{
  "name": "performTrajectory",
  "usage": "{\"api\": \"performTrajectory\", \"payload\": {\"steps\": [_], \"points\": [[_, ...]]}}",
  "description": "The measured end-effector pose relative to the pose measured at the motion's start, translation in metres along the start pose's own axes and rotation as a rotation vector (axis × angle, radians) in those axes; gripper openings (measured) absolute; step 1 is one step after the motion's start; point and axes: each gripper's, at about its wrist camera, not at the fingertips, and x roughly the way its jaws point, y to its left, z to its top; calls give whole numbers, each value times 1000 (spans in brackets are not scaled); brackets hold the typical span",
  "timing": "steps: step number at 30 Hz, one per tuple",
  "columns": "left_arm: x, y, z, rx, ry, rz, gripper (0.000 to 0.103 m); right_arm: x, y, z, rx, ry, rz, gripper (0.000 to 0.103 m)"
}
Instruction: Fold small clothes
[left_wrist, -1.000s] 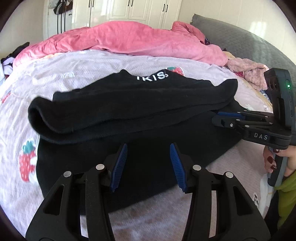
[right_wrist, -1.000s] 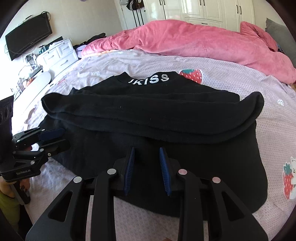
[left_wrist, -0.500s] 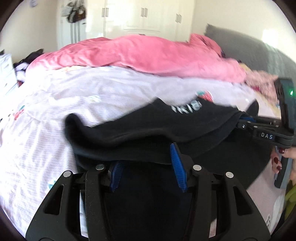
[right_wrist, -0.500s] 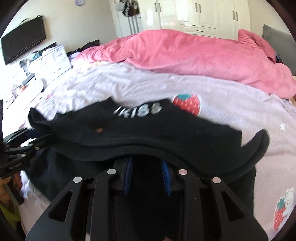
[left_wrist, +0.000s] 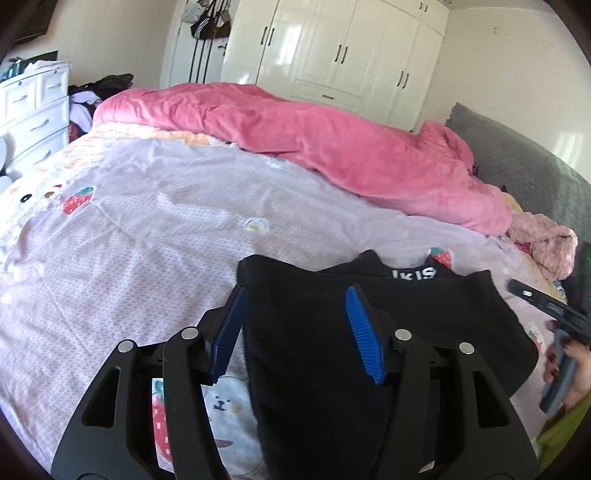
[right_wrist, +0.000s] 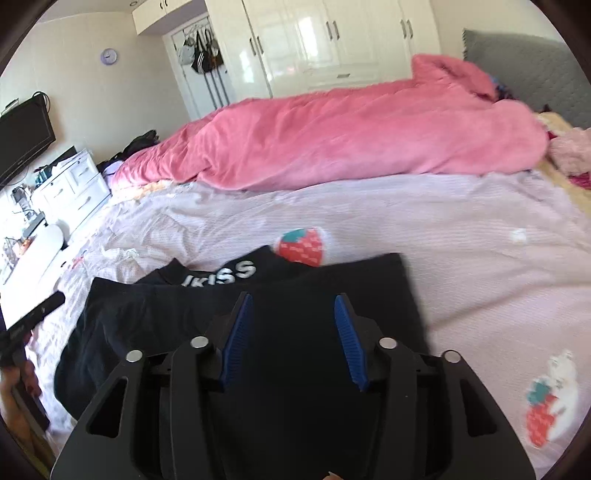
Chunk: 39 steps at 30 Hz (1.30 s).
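A black top with a white-lettered collar lies folded on the lilac bedsheet. Its lower half is turned up toward the collar. My left gripper is open over the garment's left edge, blue pads apart, nothing held. My right gripper is open over the garment's right part, also empty. Each gripper shows at the edge of the other view: the right one, the left one.
A pink duvet lies bunched along the far side of the bed. A grey headboard and a pink plush cloth are at the right. White wardrobes and a white drawer unit stand beyond.
Both grippers carried the garment's lower hem up and forward toward the collar, then opened wider and let it drop. The top now lies folded over itself.
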Motion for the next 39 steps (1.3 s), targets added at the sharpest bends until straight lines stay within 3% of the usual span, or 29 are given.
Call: {"api": "performTrajectory", "payload": {"steps": [5, 11, 14, 16, 17, 19, 20, 23, 30, 35, 39], "points": [[19, 9, -8, -20, 70, 38, 49, -6, -25, 0, -28, -13, -108, 54], [33, 3, -19, 13, 114, 31, 49, 25, -34, -5, -71, 75, -117, 56], [37, -2, -23, 39, 120, 40, 48, 36, -35, -8, -69, 94, -137, 73], [38, -2, -24, 44, 120, 46, 41, 41, -40, -9, -49, 96, -151, 75], [38, -2, -25, 44, 118, 48, 37, 43, -43, -10, -44, 104, -145, 73], [37, -2, -25, 41, 111, 50, 27, 48, -47, -13, -31, 117, -115, 46], [36, -2, -25, 40, 108, 52, 12, 50, -49, -14, -22, 119, -102, 24], [33, -3, -23, 34, 92, 29, 3, 46, -51, -12, -6, 95, -86, 10], [9, -4, -8, 53, -19, 18, 3, 16, -42, 7, -38, -54, -82, 9], [30, 2, -17, 42, 68, 57, 3, 44, -49, -3, -30, 44, -131, 10], [37, 4, -22, 39, 97, 72, 9, 53, -52, -10, -21, 74, -164, 18]]}}
